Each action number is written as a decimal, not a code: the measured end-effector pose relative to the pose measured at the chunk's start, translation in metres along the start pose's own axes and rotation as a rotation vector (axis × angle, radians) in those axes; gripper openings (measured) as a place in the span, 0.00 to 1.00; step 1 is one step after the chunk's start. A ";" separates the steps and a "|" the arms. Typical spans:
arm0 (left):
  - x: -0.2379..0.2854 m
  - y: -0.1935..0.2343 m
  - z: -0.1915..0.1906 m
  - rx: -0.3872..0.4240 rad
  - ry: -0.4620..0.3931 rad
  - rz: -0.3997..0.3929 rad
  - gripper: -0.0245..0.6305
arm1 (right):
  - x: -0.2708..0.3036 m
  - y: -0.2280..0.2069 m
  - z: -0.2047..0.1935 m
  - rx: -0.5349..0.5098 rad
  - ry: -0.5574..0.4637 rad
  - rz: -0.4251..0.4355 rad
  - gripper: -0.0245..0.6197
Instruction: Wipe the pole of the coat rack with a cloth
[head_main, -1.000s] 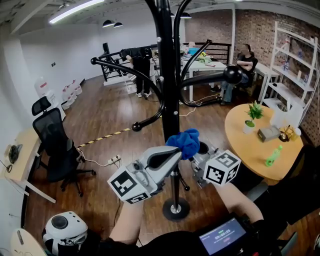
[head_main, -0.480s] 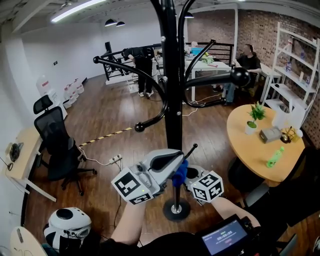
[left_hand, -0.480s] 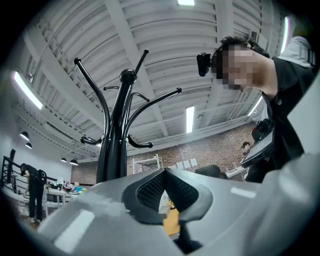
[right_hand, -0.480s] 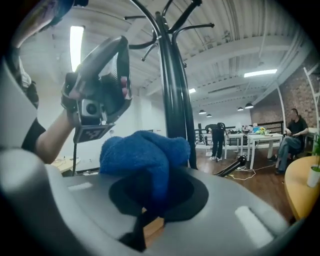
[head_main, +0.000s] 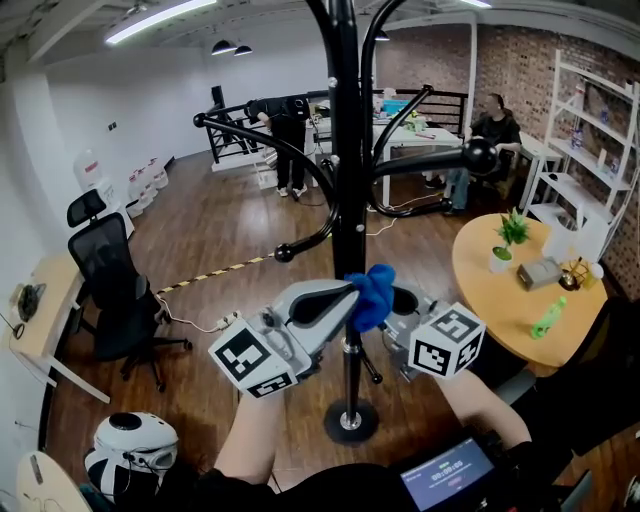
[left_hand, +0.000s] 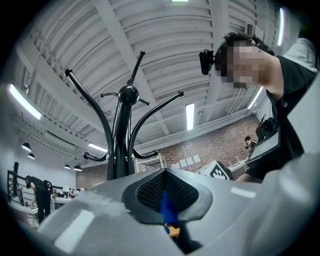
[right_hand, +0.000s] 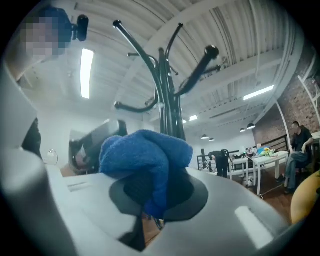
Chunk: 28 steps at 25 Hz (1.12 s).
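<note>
Holding the cloth: the right hand-held gripper (head_main: 392, 300) (right_hand: 157, 195) is clamped tight on a bunched-up fluffy blue cloth (head_main: 372, 295) (right_hand: 145, 155) (left_hand: 167, 212), which puffs out over its jaws.
Left hand-held gripper (head_main: 345, 296) (left_hand: 167, 200): jaws pretty much together, with just a thin blue sliver of that cloth pinched between them.
Cloth spot: right up at the tall black metal coat rack pole (head_main: 346, 200) (right_hand: 170, 115) (left_hand: 120, 150), between the two hand-held gripper tips, which come in from either side.
Pole: runs up past both hand-held grippers to curved black hook arms (head_main: 430, 160); below them it drops to a round black base (head_main: 350, 422) on the wooden floor (head_main: 220, 230).
Off to the sides: black office chair (head_main: 105, 275) well left of the left hand-held gripper; round yellow bench (head_main: 500, 300) with a small potted plant (head_main: 510, 225) out right of the right one.
</note>
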<state>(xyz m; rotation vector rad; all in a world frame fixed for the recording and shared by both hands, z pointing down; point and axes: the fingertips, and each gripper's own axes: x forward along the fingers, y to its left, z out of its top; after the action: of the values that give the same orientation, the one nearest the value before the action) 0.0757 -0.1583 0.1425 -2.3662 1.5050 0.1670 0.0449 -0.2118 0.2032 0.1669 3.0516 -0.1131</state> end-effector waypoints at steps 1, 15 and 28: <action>0.002 0.001 0.005 0.022 0.009 0.000 0.04 | 0.001 0.002 0.024 -0.014 -0.039 0.010 0.12; 0.016 -0.006 0.065 0.068 -0.029 0.018 0.04 | -0.010 0.035 0.193 -0.147 -0.281 0.082 0.12; 0.029 -0.020 0.067 0.050 -0.048 -0.031 0.04 | -0.084 0.097 0.257 -0.219 -0.478 0.188 0.12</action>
<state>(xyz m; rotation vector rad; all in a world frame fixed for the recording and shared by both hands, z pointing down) 0.1113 -0.1530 0.0757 -2.3280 1.4326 0.1755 0.1589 -0.1448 -0.0517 0.3529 2.5350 0.1690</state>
